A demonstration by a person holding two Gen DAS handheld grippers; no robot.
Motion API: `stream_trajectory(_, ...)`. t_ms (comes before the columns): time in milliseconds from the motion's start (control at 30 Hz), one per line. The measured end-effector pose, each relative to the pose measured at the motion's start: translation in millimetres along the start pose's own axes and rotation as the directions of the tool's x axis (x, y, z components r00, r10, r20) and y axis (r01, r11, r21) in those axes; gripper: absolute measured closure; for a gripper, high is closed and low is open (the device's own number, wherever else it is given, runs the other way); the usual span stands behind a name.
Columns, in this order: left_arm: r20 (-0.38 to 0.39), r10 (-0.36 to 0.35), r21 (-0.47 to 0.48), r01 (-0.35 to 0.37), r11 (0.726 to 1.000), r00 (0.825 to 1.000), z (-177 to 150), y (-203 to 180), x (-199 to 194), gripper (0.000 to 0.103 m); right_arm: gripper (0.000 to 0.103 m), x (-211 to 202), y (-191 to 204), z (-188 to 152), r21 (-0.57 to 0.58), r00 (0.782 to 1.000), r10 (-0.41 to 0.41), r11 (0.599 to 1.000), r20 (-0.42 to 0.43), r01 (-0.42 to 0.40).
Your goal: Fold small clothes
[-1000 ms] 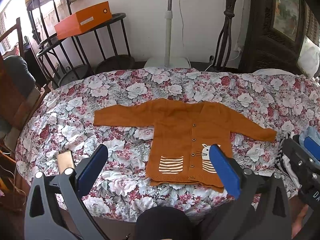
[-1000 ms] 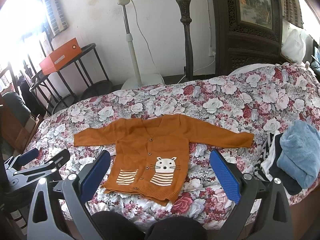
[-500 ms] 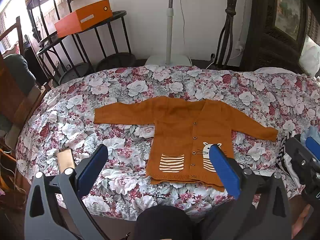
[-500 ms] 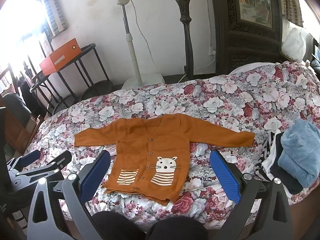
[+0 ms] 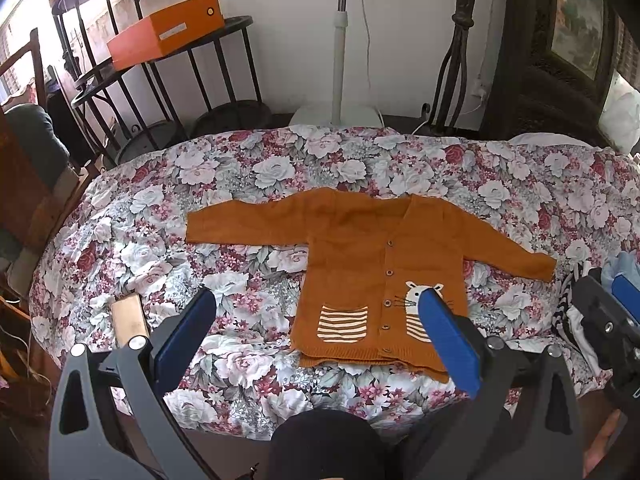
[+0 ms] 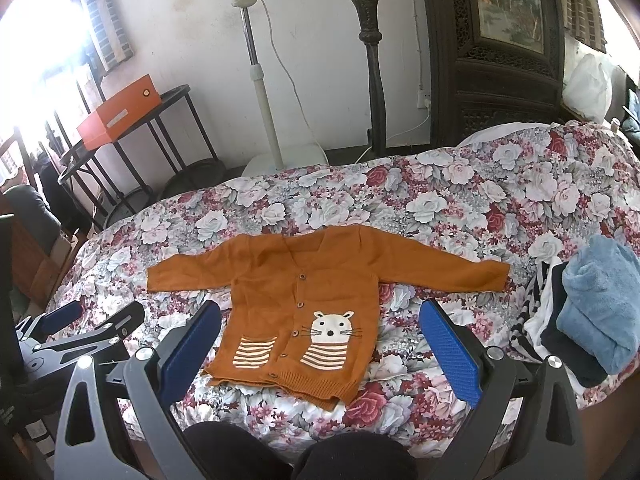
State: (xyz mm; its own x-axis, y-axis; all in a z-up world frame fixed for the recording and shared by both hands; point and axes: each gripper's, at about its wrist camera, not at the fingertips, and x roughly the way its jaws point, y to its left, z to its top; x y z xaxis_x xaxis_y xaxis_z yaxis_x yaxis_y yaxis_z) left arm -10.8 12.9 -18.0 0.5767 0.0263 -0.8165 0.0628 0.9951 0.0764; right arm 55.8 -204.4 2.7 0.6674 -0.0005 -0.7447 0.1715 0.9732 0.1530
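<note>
A small rust-orange knit cardigan [image 6: 304,300] is lying flat and buttoned at frame centre, sleeves stretching out sideways, showing striped pockets and a white cat face.

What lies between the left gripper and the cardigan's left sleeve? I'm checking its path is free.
Only bare floral bedspread lies between the open left gripper and the orange cardigan, as the left wrist view shows. A small tan block sits off to the side.
</note>
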Motion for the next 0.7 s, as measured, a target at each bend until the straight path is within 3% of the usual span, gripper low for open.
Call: stream_trajectory(700,-0.007,-0.001,-0.001,0.001,1.0,1.0,3.0,-0.3,1.5,0.005,0.004,-1.3,-1.5,1.6,0.003,1.0,0.001,1.0,0.001,-0.001)
